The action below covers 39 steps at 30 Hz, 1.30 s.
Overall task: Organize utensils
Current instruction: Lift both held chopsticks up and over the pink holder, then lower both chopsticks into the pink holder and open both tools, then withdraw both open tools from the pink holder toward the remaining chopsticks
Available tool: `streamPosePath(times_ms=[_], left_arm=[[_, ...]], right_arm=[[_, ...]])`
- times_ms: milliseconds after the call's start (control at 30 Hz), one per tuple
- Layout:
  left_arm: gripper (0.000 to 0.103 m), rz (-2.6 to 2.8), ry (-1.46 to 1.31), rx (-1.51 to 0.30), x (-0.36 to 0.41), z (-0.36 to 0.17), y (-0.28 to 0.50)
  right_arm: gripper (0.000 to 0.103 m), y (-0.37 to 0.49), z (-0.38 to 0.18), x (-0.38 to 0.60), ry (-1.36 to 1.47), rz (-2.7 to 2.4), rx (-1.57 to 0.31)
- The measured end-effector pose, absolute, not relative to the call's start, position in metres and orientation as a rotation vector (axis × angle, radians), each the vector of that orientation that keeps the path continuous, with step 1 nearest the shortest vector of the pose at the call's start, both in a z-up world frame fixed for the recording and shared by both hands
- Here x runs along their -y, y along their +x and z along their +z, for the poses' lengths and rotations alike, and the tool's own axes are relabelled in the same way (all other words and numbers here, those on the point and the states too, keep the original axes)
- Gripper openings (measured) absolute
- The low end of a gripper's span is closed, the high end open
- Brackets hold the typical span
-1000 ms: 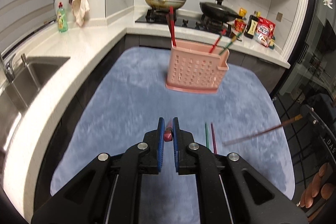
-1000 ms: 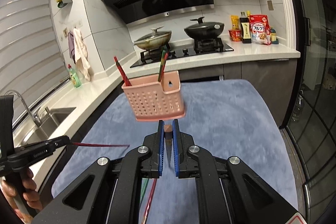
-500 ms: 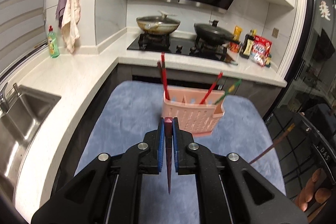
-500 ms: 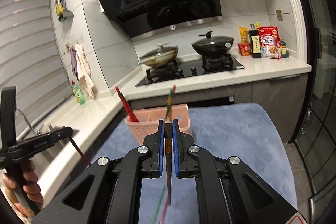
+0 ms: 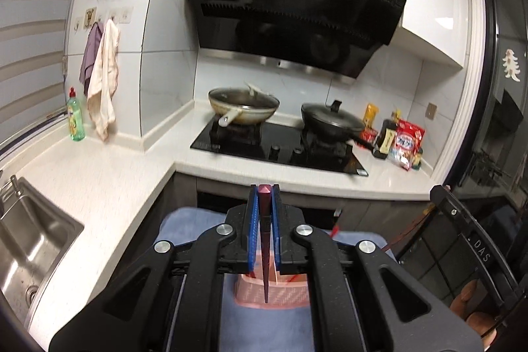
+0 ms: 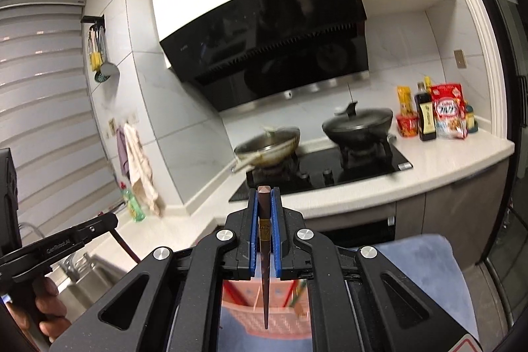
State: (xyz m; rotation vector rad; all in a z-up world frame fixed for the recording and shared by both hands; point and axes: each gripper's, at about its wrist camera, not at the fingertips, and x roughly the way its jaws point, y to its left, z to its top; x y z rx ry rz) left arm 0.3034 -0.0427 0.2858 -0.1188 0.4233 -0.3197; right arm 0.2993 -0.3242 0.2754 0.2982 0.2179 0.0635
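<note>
Both tongs grip chopsticks upright, tips down: the left tongs [image 5: 264, 210] clamp a maroon chopstick [image 5: 265, 253], the right tongs [image 6: 264, 210] a brown chopstick [image 6: 265, 269], each directly above the pink utensil basket [image 6: 283, 315].

The right tongs [image 6: 264, 203] clamp a brown chopstick [image 6: 265, 266] upright, its tip hanging over the pink basket [image 6: 264, 315] below. The left tongs [image 6: 71, 241] show at the left edge.
</note>
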Motion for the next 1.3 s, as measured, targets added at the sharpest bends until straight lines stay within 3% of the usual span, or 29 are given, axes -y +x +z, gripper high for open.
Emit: streamPosePath(times_ms=[733, 800, 867, 967, 1300], left_arm=[[0.007, -0.276, -0.062, -0.485, 0.068, 0.229, 0.368], [0.011, -0.269, -0.061, -0.491, 0.067, 0.227, 0.368], [0.025, -0.260, -0.066, -0.491, 0.065, 0.226, 0.365], [0.037, -0.242, -0.058, -0.479, 0.063, 0.227, 0.359], [0.039, -0.198, 0.013, -0.489, 0.059, 0.220, 0.321]], right_arm=[[0.009, 0.376, 0.208, 0.312, 0.267, 0.020, -0.367], [0.013, 0.376, 0.210, 0.310, 0.260, 0.014, -0.359], [0.014, 0.374, 0.212, 0.309, 0.248, 0.015, -0.351], [0.024, 0.365, 0.215, 0.308, 0.249, 0.022, -0.338], [0.034, 0.316, 0.221, 0.299, 0.217, 0.036, -0.342]])
